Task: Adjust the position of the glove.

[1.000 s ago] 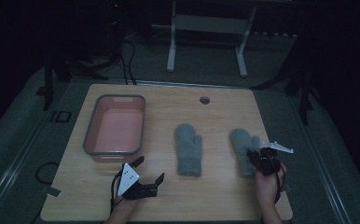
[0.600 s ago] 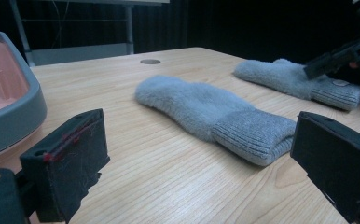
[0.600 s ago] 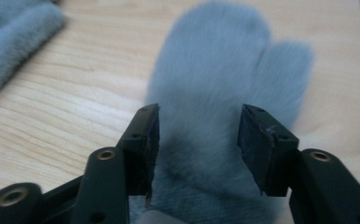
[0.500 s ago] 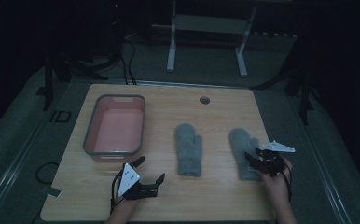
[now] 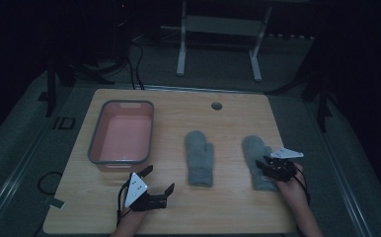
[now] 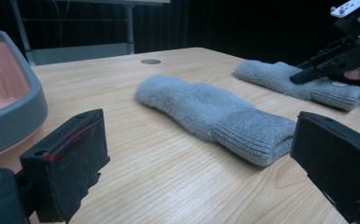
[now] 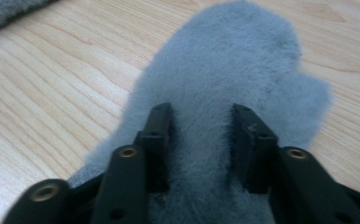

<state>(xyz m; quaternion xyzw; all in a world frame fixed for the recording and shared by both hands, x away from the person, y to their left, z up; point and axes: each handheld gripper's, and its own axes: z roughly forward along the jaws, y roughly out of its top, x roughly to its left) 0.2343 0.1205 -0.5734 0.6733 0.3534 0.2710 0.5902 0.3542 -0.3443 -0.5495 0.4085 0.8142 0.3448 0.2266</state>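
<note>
My left gripper (image 5: 159, 180) sits low in the high view, left of centre near the bottom edge, jaws spread wide over bare wood with nothing between them. My right gripper (image 5: 270, 167) is at the lower right, down on the cuff end of the right-hand fluffy grey knitted mitten (image 5: 258, 165). I can't read its jaw gap from up here. The light wooden table (image 5: 228, 118) fills the middle of the frame. The pink plastic tub with a grey rim (image 5: 122, 132) stands at its left. A second fluffy grey knitted mitten (image 5: 199, 157) lies flat at centre, well apart from the tub and from its twin. A small round grommet (image 5: 216, 105) sits in the tabletop near the far edge.

Left gripper view: my two black jaws rise from the lower corners, far apart and empty (image 6: 197, 154). Between them, farther off, lies the centre mitten (image 6: 215, 116), ribbed cuff toward me. The tub's grey rim (image 6: 15, 116) is at the left edge. In the upper right the other gripper (image 6: 304, 74) rests on the far mitten (image 6: 280, 79).

Right gripper view: my jaws are partly closed (image 7: 201, 135), pressed down into the pile of the mitten (image 7: 234, 60), a ridge of fleece bunched between them. The thumb juts to the right. A corner of the other mitten (image 7: 10, 11) shows at the upper left.
</note>
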